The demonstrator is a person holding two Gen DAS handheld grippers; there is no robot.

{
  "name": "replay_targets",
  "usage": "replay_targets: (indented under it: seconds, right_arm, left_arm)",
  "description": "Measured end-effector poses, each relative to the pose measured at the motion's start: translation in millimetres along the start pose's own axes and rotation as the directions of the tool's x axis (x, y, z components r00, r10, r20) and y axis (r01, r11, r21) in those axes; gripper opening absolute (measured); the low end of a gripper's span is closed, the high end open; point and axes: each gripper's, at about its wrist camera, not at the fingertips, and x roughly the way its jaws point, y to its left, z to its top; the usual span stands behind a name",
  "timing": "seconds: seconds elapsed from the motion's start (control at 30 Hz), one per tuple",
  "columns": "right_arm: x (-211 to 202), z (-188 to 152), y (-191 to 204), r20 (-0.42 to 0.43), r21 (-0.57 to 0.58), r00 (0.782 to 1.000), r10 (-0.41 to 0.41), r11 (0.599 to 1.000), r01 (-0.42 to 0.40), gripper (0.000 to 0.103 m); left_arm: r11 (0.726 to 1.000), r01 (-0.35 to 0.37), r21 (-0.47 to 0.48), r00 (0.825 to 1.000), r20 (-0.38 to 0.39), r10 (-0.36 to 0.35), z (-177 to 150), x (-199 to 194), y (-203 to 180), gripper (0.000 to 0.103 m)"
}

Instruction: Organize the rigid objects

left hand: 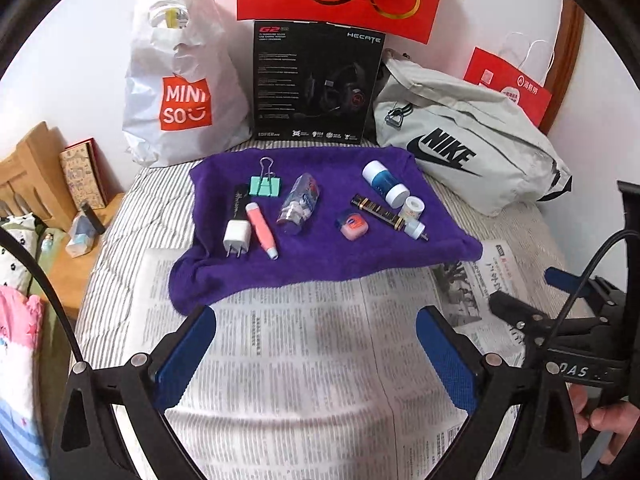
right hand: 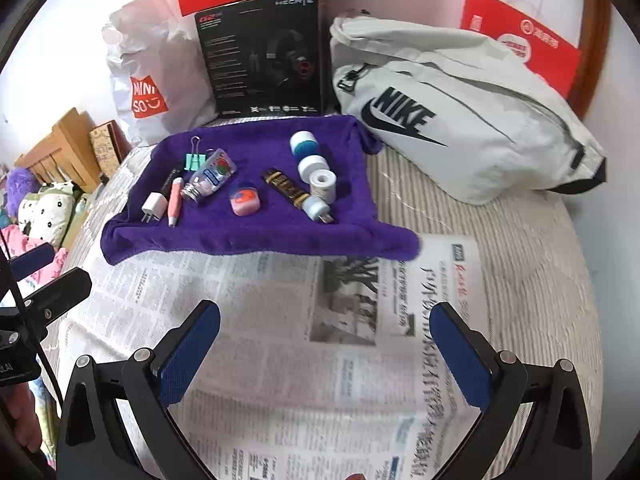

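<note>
1. The bed (left hand: 120, 216) carries a newspaper (left hand: 304, 360) and a purple towel (left hand: 320, 256) with the small items: a charger plug (left hand: 237, 236), a bottle (left hand: 299, 209).
2. Only the right view shows the purple plush toy (right hand: 20, 184).
3. The left hand-held gripper (left hand: 316, 356) and right hand-held gripper (right hand: 328, 356) hover over the newspaper, fingers apart, empty.

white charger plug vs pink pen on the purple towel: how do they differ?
Shape: the white charger plug is a short, blocky cube with two metal prongs; the pink pen is long and slim with a pale tip.
Colour: the plug is white, the pen pink.
Position: the plug lies left of the pen, close beside it.
Shared: both lie flat on the purple towel, near its left front, with prongs and tip pointing toward the cameras.
</note>
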Motion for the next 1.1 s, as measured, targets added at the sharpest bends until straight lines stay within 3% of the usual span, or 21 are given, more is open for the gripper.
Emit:
replay_targets:
  seconds: [0.37,1.1]
  right_arm:
    - [-19.6,-14.1,-5.5,0.004,0.014,0.999,-0.036,0.999,0.036,0.103]
    - [-31.1,-23.3,-5.6,0.002,0.026,0.999,-0.042,0.999,0.041,0.103]
  left_arm:
    - [0.999,-0.027,0.044,1.000,-0.010,0.028,-16.7,-14.0,-8.5,0.101]
    - [0.999,-0.035,0.009,0.999,-0.023,0.035,-21.4,-18.5,1.9,0.101]
